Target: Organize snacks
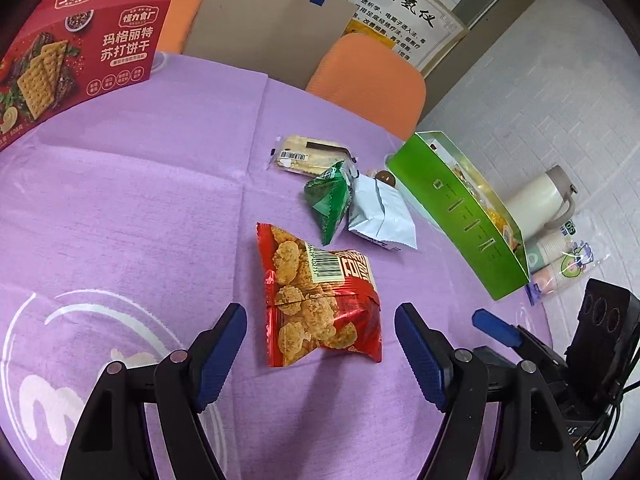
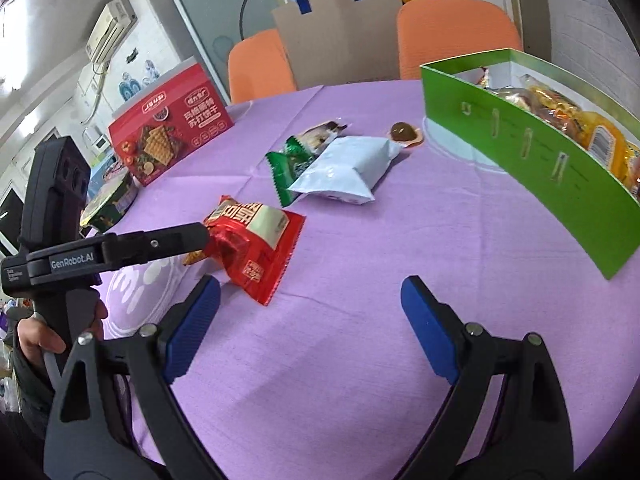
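A: Where is the left hand-held gripper (image 1: 320, 332)?

B: Its jaws are spread wide on either side of the red snack bag (image 1: 318, 296), which lies on the purple cloth of the counter (image 1: 140, 208). From the right wrist view one finger reaches the bag's near end (image 2: 248, 236), but I cannot tell whether it touches.

A: And the right hand-held gripper (image 2: 312, 312)?

B: Open too, holding nothing, over bare cloth. The red bag sits ahead of it to the left.

A: What lies beyond the left one?

B: Just past the red bag, a green packet (image 1: 328, 200) touching a pale blue packet (image 1: 380, 216). Farther on, a clear-wrapped cracker pack (image 1: 308, 154) and a small round chocolate (image 1: 386, 178).

A: The green box (image 1: 460, 208)?

B: Ahead to the right of the left one, open-topped, with wrapped snacks (image 2: 560, 116) inside. A red cracker box (image 1: 80, 52) stands far ahead to the left.
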{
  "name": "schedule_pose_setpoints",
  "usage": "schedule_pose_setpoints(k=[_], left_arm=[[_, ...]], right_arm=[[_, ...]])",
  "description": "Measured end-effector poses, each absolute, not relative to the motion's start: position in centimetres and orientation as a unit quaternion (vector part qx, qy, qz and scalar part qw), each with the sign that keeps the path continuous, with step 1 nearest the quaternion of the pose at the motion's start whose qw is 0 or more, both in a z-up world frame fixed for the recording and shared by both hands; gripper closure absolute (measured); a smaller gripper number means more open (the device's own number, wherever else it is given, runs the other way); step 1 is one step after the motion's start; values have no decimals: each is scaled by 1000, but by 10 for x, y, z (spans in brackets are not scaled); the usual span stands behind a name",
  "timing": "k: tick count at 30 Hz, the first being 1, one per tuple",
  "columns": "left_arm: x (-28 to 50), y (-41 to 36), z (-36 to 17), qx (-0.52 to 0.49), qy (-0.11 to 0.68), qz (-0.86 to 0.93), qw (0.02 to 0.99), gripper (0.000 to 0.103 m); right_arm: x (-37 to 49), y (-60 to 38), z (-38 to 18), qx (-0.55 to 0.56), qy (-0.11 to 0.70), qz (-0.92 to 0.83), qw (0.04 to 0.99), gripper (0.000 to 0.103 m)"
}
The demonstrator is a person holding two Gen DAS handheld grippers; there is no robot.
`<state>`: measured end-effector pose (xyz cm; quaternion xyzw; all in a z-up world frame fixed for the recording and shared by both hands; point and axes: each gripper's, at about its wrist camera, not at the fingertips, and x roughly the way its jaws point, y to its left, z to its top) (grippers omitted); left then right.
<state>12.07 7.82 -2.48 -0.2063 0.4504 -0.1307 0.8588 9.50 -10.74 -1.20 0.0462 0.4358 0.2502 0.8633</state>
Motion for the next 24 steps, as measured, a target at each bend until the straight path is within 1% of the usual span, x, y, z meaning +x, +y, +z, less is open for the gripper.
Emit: schedule_pose_setpoints(k=[2,5,7,9,10,11,12,13,14,15,16,17,21,22,24], left_arm=[[120,81,-26,-211,449,-140,857,29],[121,85,-27,-219,449,-150,853,31],[122,85,-27,-218,450,-155,852,32],[122,84,-29,-215,452,-159,851,35],[123,84,-30,-216,454,-161,849,39],[125,83,-32,-217,456,-163,848,43],[126,83,-35,-218,458,-164,846,45],[127,82,-37,-219,461,-168,844,52],[127,80,-39,-221,463,-174,841,54],[126,78,-38,-221,459,-173,843,55],[125,77,-36,-215,457,-174,845,58],[122,74,-32,-203,452,-172,852,66],[121,68,-25,-198,452,-185,850,70],[121,64,-23,-196,451,-188,850,71],[121,56,-18,-193,447,-197,851,71]], right_arm=[[100,-93,-17,39,445,263,855,18],[106,-74,-26,24,455,276,846,22],[110,-64,-30,13,462,280,842,28],[113,-56,-35,8,466,284,838,37],[116,-53,-37,6,468,285,836,38],[118,-51,-37,2,462,285,840,43],[120,-50,-38,0,463,284,840,57],[120,-50,-38,-5,464,279,841,60],[119,-50,-36,-5,461,282,841,63],[116,-51,-34,-5,457,285,843,69],[112,-54,-31,-6,450,288,846,74],[110,-56,-27,-6,445,287,849,75],[104,-75,-15,12,429,280,858,77],[102,-81,-12,16,425,277,862,79],[99,-91,-6,25,417,271,867,80]])
